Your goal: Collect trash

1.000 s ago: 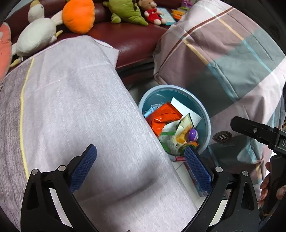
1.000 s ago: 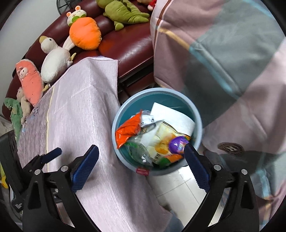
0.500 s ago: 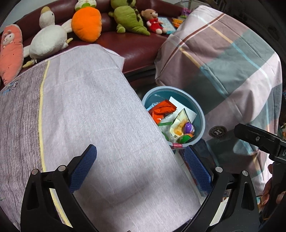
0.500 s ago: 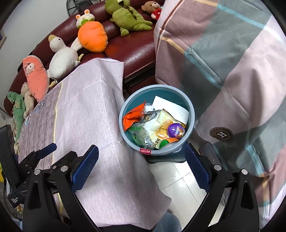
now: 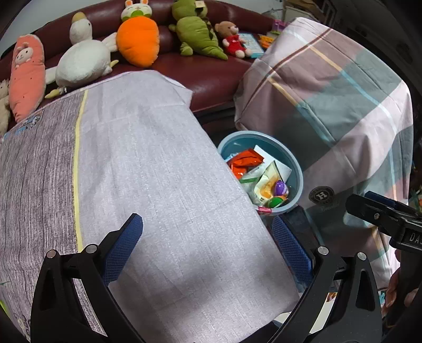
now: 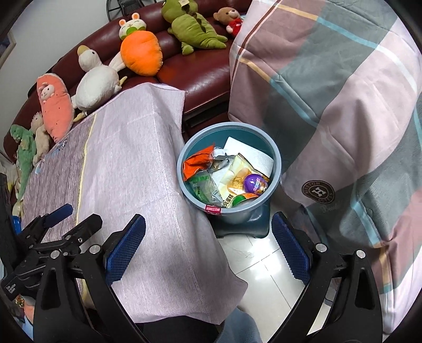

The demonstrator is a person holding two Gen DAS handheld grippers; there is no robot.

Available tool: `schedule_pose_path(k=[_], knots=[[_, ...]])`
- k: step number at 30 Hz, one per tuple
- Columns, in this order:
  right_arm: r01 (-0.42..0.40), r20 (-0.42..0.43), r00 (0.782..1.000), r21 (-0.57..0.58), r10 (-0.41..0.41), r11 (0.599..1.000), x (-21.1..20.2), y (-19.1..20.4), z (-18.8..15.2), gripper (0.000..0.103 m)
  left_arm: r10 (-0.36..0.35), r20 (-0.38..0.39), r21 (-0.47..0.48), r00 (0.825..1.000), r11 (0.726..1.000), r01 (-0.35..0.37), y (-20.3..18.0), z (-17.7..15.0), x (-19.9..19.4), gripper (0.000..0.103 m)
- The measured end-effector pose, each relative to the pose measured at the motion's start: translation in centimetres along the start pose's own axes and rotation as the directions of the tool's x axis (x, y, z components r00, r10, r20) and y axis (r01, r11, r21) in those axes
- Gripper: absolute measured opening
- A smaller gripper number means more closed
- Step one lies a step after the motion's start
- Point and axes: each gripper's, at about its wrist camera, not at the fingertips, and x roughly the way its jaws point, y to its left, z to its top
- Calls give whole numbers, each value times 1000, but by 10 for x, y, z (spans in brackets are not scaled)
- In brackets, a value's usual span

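While both grippers hover above the cloth-covered counter [image 5: 163, 184]:
Left gripper [image 5: 208, 250]: fingers wide, empty.
Right gripper [image 6: 208, 248]: fingers wide, empty.
Trash: wrappers in blue bin [image 6: 275, 158] on the floor beside the counter.

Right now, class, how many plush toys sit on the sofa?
8: green dinosaur, beige toy, pink carrot, duck, orange carrot, green crocodile, bear; rabbit behind. More may be hidden.
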Motion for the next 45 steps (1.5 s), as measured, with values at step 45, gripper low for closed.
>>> schedule_pose_path(k=[45], knots=[[53,-89,994,-36,-56,998,55,15,8,92,99,-14,-12,995,995,-99,26,-11,35,99]])
